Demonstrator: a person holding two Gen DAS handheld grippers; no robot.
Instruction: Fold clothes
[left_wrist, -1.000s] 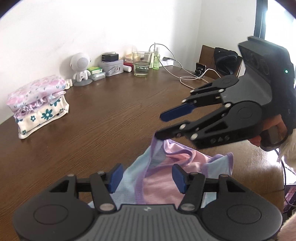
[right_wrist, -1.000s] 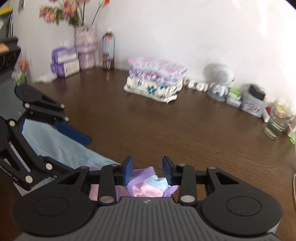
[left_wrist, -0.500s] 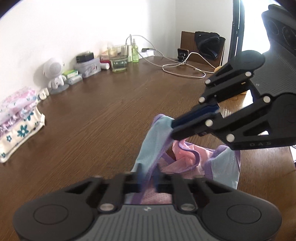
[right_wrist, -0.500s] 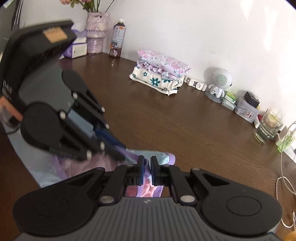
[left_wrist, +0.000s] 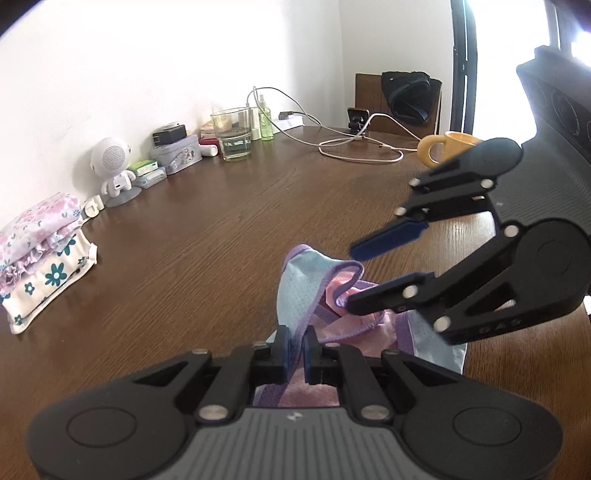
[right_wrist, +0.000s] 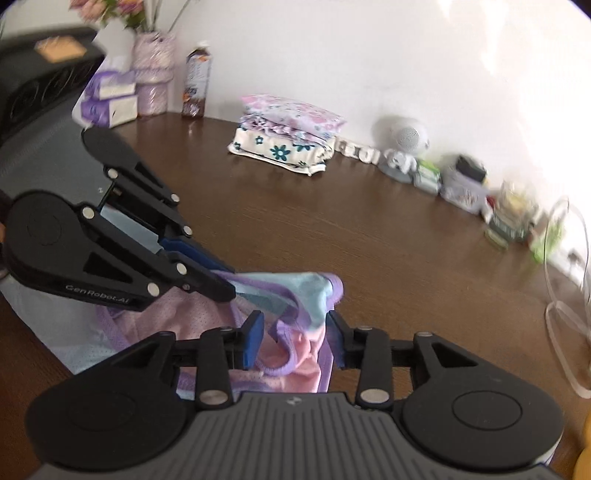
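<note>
The left claw (left_wrist: 294, 350) is pressed together on a fold of the small garment (left_wrist: 306, 284), a light-blue mesh piece with purple trim and a pink inside. The cloth rises from between its blue pads, and the rest lies bunched on the brown bench (left_wrist: 207, 236) just ahead of and under that claw.

The right claw (right_wrist: 295, 341) is spread wide. In its own view the garment (right_wrist: 314, 291) lies between and just ahead of the fingers; whether either pad touches the cloth is hard to tell, since that view is blurred. From the left wrist view, the right claw (left_wrist: 352, 278) comes in from the right, its lower finger down at the purple hem and its upper blue pad clear above the cloth.

Well ahead of the left claw and off to its left sits a stack of folded floral clothes (left_wrist: 40, 251). Further along the wall are a small white robot-shaped speaker (left_wrist: 112, 168), a grey tin (left_wrist: 177, 157) and a glass of water (left_wrist: 232, 134). White cables (left_wrist: 354, 147) and a yellow mug (left_wrist: 448, 146) lie beyond the right claw. Beyond the left claw in the right wrist view stand tissue boxes (right_wrist: 110, 99), a vase (right_wrist: 153, 77) and a bottle (right_wrist: 197, 83).
</note>
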